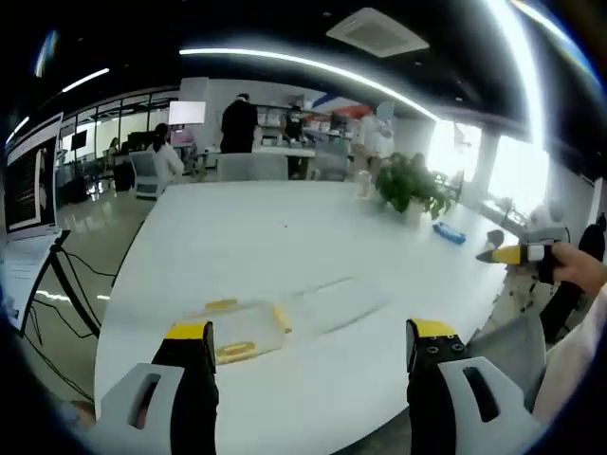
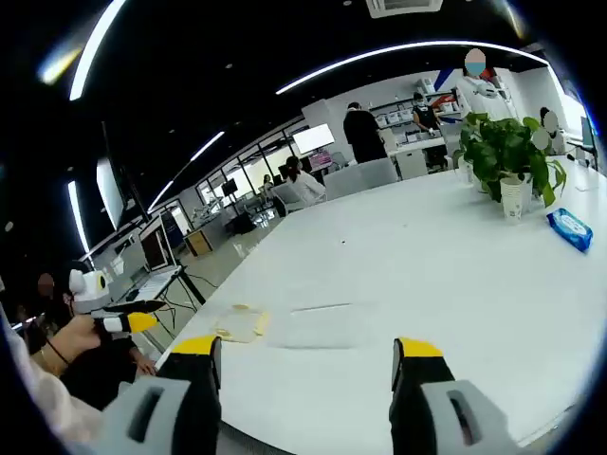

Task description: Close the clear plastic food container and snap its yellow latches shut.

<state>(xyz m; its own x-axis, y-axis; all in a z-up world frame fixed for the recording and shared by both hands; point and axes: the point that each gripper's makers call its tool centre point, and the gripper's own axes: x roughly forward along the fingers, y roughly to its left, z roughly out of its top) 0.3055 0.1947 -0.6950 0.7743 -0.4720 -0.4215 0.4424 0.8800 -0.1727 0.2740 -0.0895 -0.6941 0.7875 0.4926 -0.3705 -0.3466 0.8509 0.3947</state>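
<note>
An open-plan office stretches behind a long white worktop (image 1: 285,246), with ceiling light strips, monitors, and people standing and sitting at the far desks. In the right gripper view a potted plant (image 2: 503,152) stands toward two o'clock in a pale cup, and a blue packet (image 2: 572,228) lies just beyond it near three o'clock.

The clear plastic food container (image 1: 285,318) lies flat on the worktop, in the left gripper view just ahead of the jaws at about seven o'clock from centre. It appears to be spread open: a clear base on the left and a clear lid panel (image 1: 337,301) folded out toward the right. The plastic is so transparent that its outline is faint. The yellow latches (image 1: 282,318) stand out against it, one along the middle, one on the far edge and one on the near edge, all loose.

Judging from that, the task has not begun: the lid is yet to be folded over and every latch is yet to be pressed down.

The left hand-held gripper (image 1: 311,355) hovers above the near edge of the worktop, jaws spread wide, nothing between them. The right hand-held gripper (image 2: 305,370) is likewise spread and empty, with the container at about eight o'clock beyond its jaws.
</note>
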